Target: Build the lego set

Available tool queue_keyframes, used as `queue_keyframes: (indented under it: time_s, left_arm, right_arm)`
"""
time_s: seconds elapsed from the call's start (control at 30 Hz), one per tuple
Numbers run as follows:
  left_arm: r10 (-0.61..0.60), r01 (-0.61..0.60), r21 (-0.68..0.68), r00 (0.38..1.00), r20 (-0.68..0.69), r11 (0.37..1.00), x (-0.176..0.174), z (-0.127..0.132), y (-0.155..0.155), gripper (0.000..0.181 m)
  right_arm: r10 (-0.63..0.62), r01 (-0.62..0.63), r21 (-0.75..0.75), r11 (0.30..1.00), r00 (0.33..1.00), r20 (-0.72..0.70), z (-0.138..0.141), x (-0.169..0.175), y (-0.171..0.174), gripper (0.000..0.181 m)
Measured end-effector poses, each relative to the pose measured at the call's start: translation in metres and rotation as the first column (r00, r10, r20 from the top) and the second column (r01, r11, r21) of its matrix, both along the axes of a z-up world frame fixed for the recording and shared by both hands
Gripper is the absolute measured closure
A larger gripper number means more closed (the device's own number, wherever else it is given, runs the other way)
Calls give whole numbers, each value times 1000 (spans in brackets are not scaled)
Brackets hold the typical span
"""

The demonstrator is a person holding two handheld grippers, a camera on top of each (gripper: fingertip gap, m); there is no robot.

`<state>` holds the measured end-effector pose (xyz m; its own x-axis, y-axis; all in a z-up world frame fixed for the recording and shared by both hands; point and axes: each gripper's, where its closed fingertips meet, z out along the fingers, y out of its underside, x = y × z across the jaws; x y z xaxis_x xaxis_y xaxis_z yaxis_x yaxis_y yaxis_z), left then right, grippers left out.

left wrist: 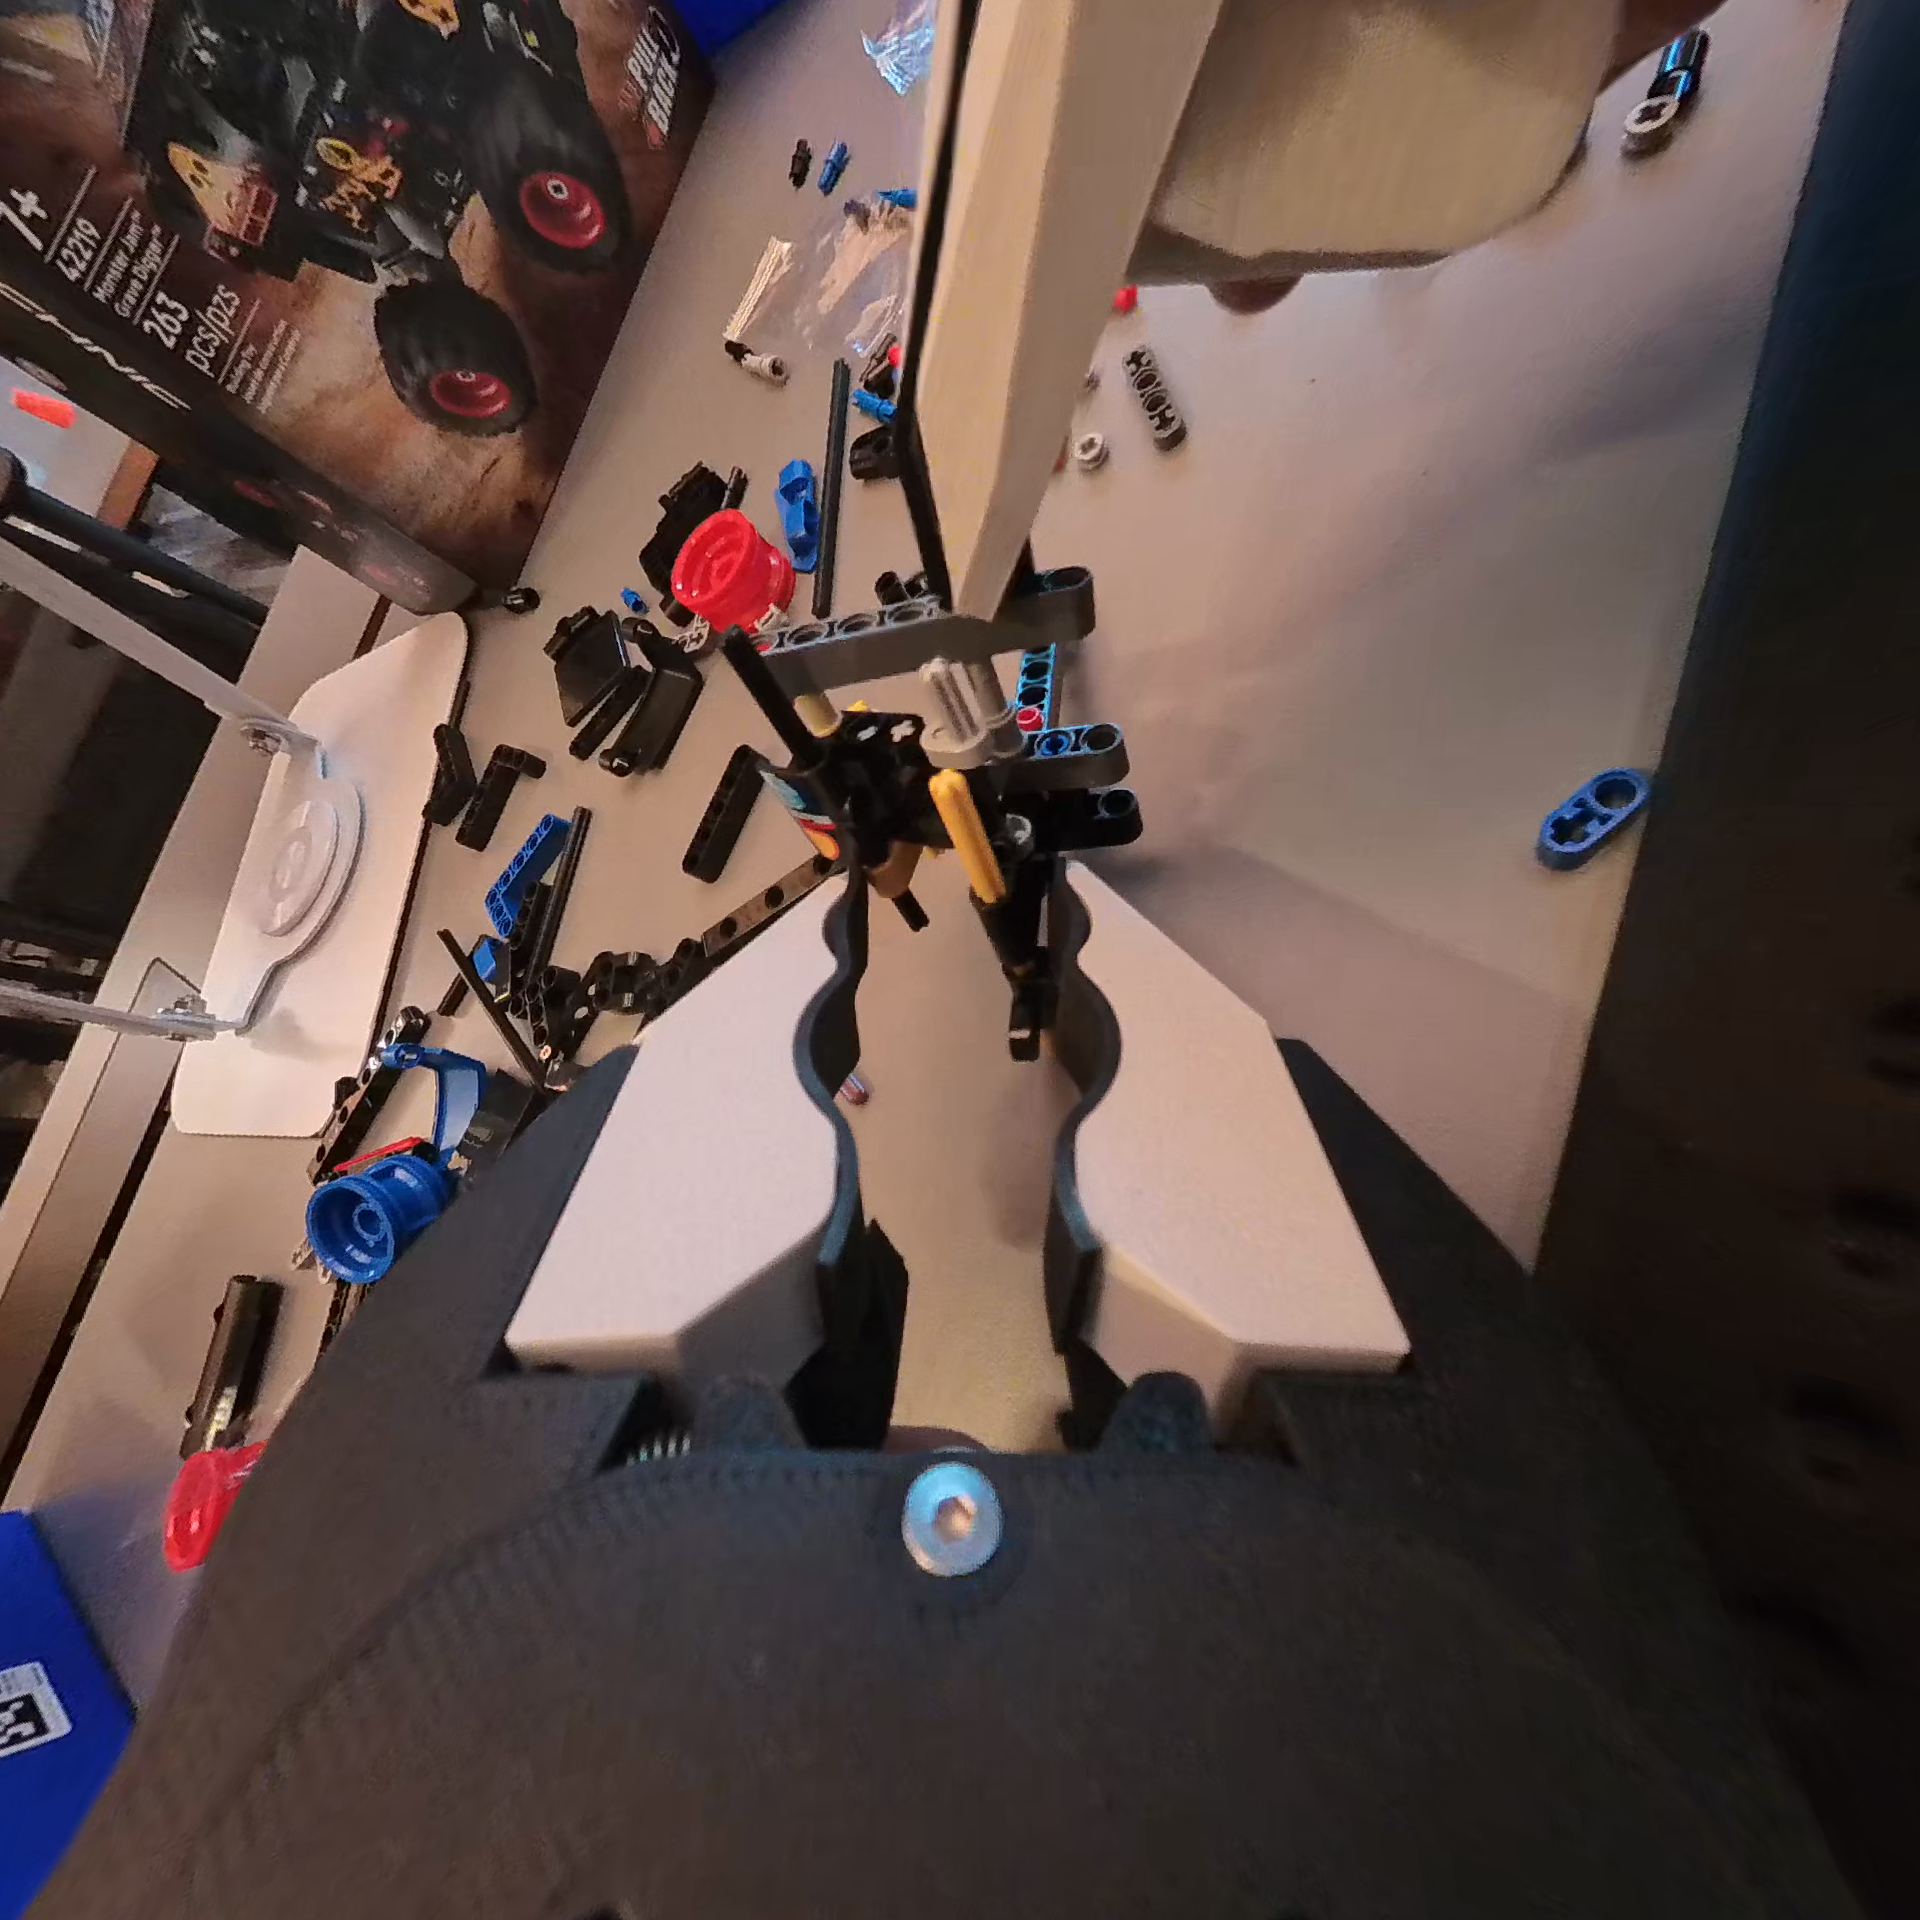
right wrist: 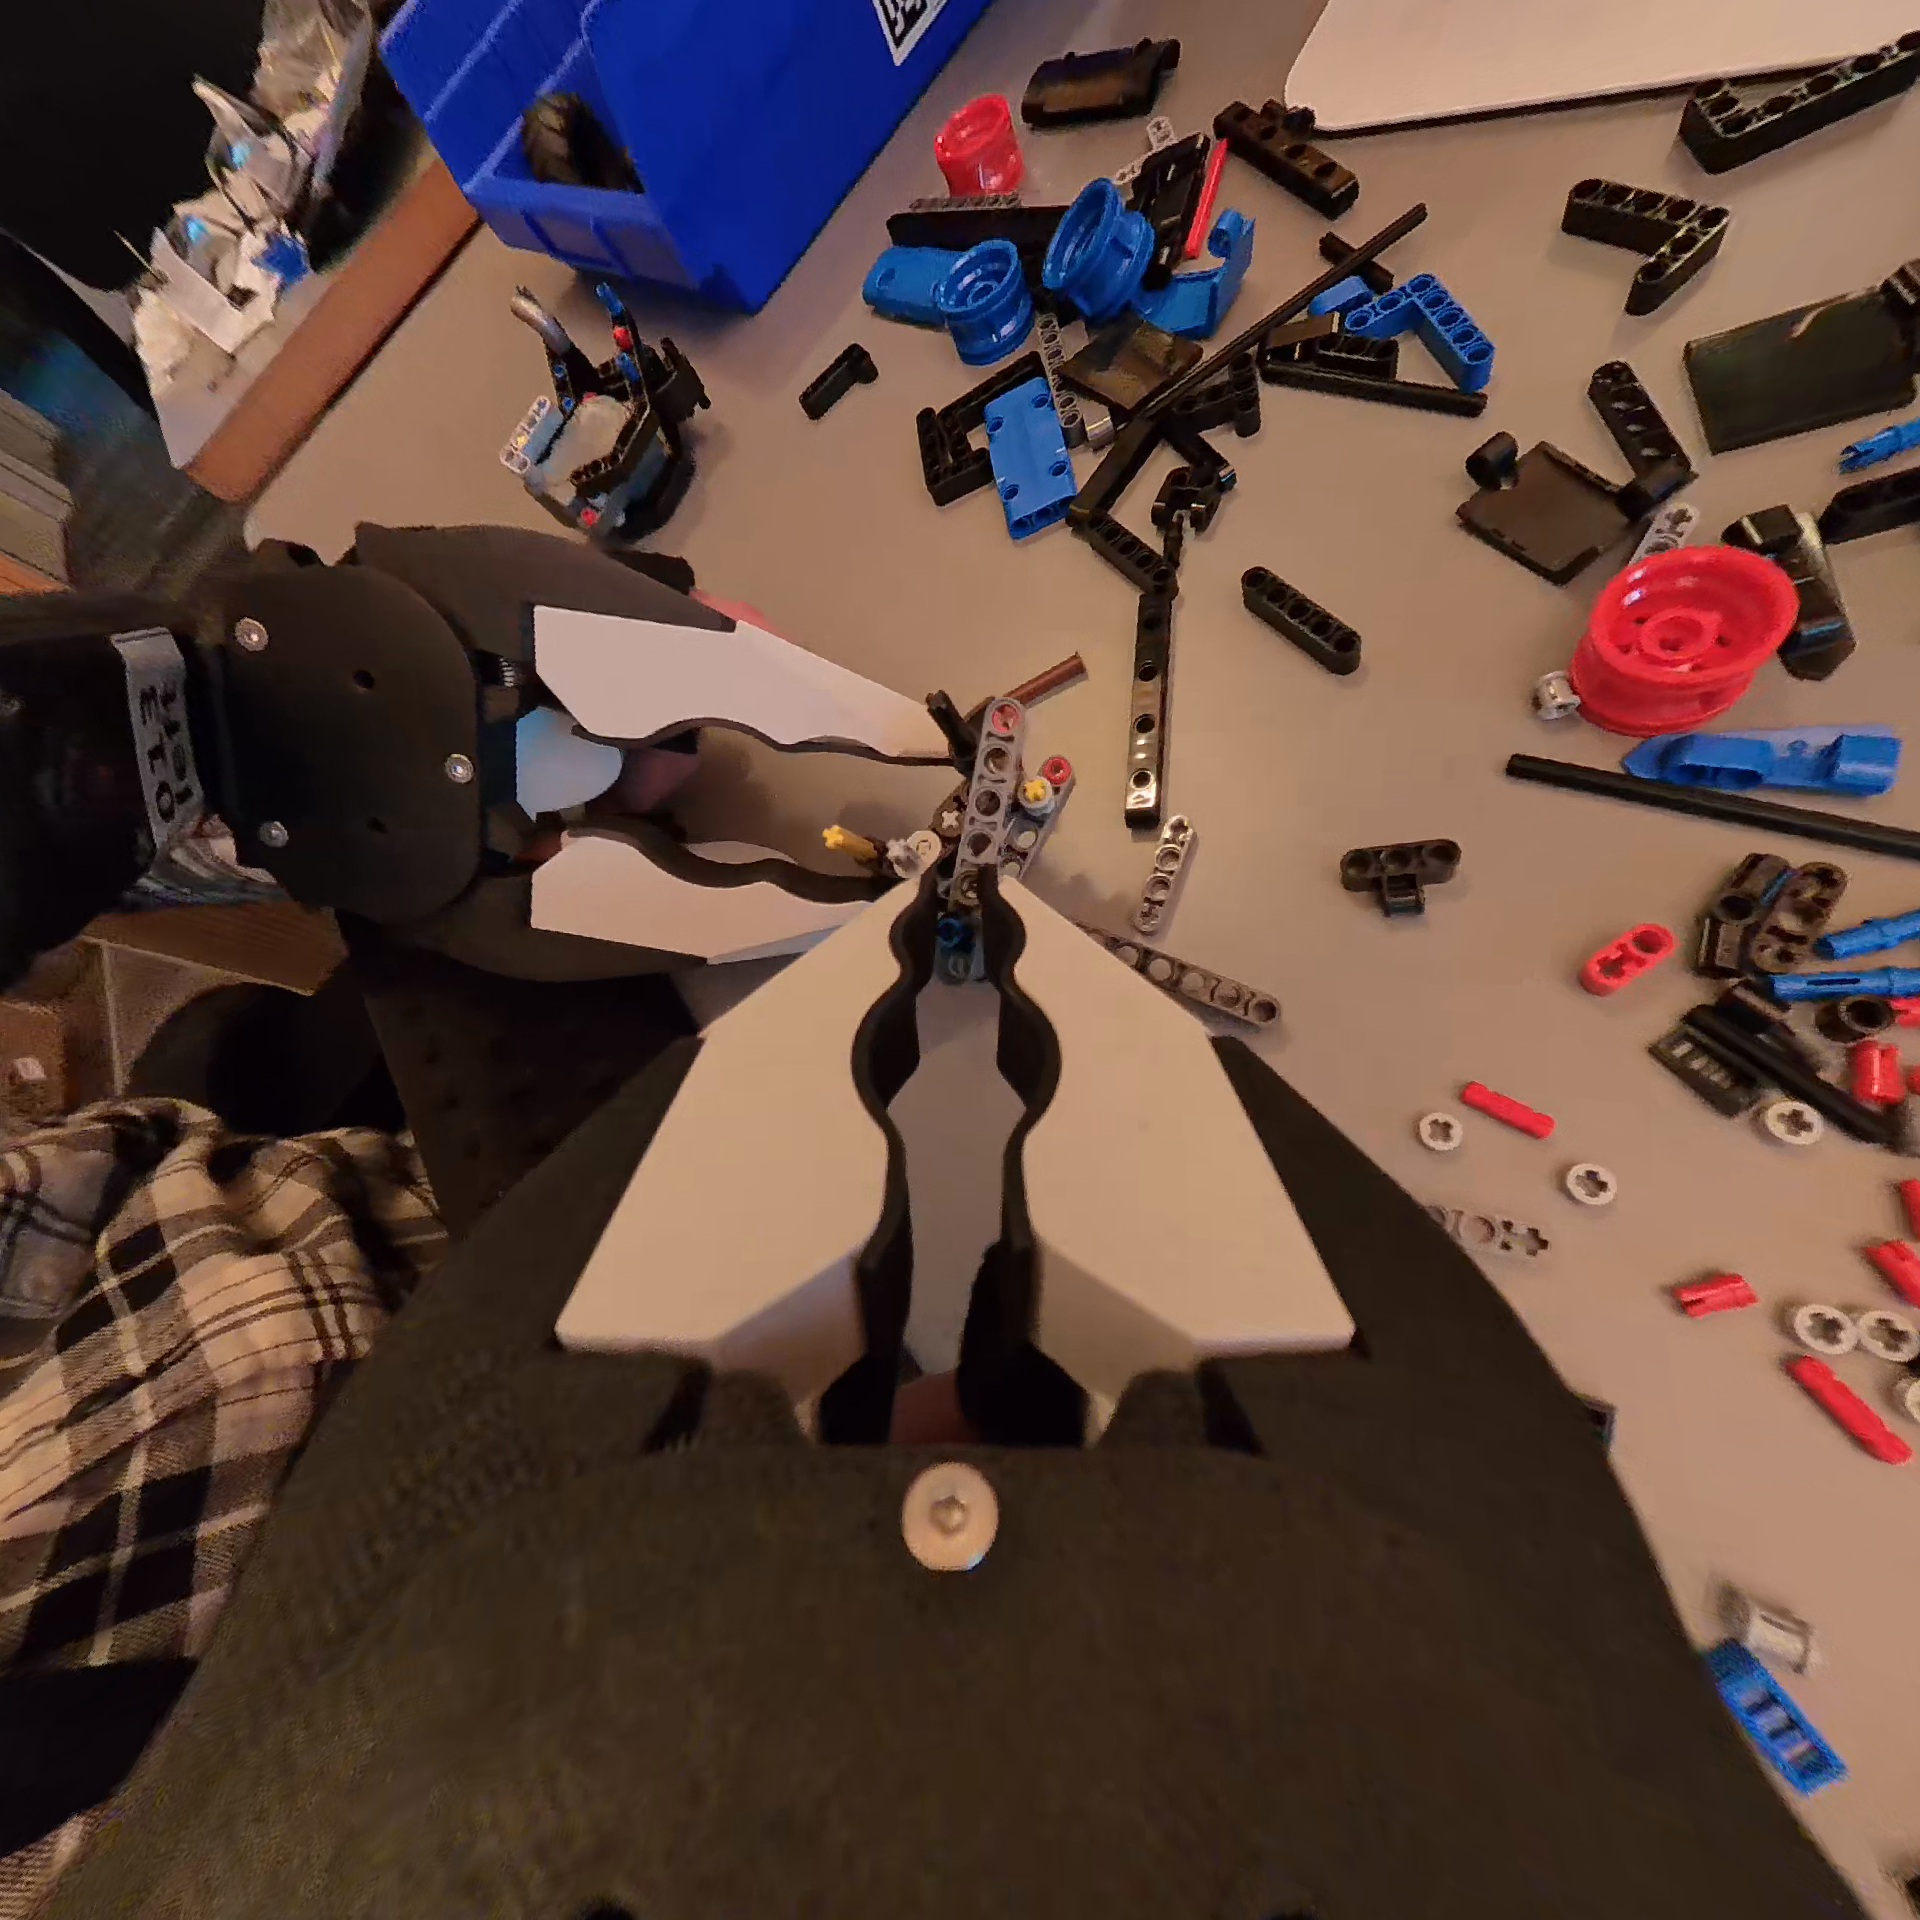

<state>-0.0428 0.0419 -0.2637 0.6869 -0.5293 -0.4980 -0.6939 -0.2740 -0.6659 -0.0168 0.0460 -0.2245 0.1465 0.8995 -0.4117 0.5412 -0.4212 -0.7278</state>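
A small lego assembly (left wrist: pixel 935 769) of black, grey and blue beams with a yellow axle is held above the table between both grippers. My left gripper (left wrist: pixel 951 883) is shut on its black lower part. My right gripper (right wrist: pixel 961 904) is shut on its grey beam end (right wrist: pixel 987 790). In the left wrist view the right gripper's white finger (left wrist: pixel 1029 312) comes down from above onto the grey beam. In the right wrist view the left gripper (right wrist: pixel 925 800) comes in from the left and clamps the same assembly.
Loose black, blue and red lego parts (right wrist: pixel 1195 343) lie spread over the grey table. A red wheel hub (right wrist: pixel 1683 639), a blue bin (right wrist: pixel 675 125) and a second sub-assembly (right wrist: pixel 603 426) stand there. The set's box (left wrist: pixel 312 239) lies at the far left. The grippers' ends are close to 5 cm from one another.
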Motion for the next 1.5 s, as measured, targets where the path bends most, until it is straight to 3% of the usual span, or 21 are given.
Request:
queue_keyframes:
  time_s: [0.23, 0.6, 0.87, 1.23, 1.5]
  left_arm:
    - [3, -3, -2, 1000, 4, 1000, 0, 0, 1, 150]
    - [1, 0, 13, 1000, -27, 1000, 0, 0, 1, 150]
    - [4, -4, 10, 999, -33, 1000, 0, -1, 1, 151]
    - [11, -10, 14, 998, -56, 1000, -3, -2, 3, 152]
    - [23, -22, 25, 998, -53, 999, -7, -1, 5, 151]
  right_arm:
    - [-32, 30, -62, 998, 999, -34, 1, -1, 3, 176]
    - [-27, 28, 31, 999, 1000, -4, -1, 1, 3, 179]
    - [41, -59, 149, 987, 992, 118, -3, -2, 4, 180]
    - [189, -229, 135, 964, 948, 256, -7, -4, 5, 180]
    - [109, -132, 187, 973, 986, 129, -4, -7, 8, 180]
